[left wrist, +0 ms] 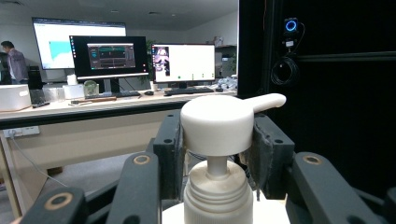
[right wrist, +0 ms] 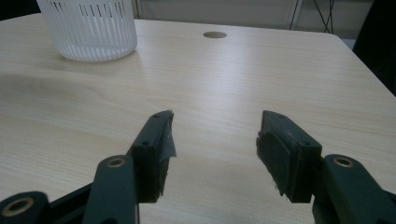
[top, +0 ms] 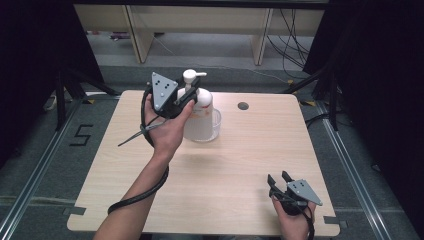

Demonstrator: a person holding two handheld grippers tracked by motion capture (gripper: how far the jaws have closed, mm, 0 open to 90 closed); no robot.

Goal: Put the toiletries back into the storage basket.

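Left gripper view: my left gripper [left wrist: 217, 154] is clamped on the pump head [left wrist: 217, 123] of the bottle [left wrist: 217, 196], a pad tight on each side, spout sticking out past the right jaw. High view: the bottle [top: 199, 117] sits in a clear cup [top: 215, 125] under that gripper. Right gripper [right wrist: 212, 144] rests near the table [right wrist: 224, 84] edge, well apart, jaws wide, nothing between them.

The pump bottle [top: 199, 112] is white. The basket [right wrist: 88, 29] is white with thin stripes. The table [top: 225, 165] is light wood, and both grippers' jaws are black.
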